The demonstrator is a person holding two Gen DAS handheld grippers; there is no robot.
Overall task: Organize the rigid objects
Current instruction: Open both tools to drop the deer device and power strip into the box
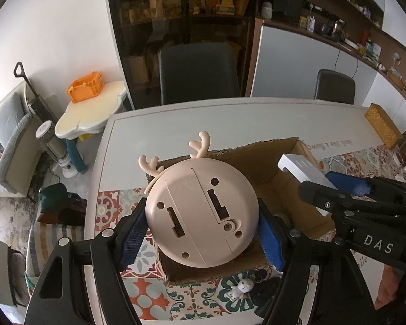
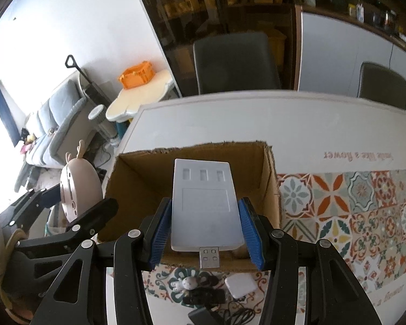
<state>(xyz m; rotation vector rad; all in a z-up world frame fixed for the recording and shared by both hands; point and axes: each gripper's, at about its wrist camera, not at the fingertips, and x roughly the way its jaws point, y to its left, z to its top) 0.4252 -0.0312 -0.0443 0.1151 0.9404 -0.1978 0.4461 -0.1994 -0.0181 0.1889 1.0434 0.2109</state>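
Both tongs hover over the cardboard box (image 2: 270, 189) mid-desk, the left tongs (image 1: 200, 224) clenched on the rim of a smooth, light, slippery-looking antlered plastic disc (image 1: 201, 214), the right tongs (image 2: 205, 230) pinching a stiff white USB hub's (image 2: 205, 203) long edges.

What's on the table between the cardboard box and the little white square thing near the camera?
In the right wrist view, a small white figurine and tangled black cables lie between the box and the white square.
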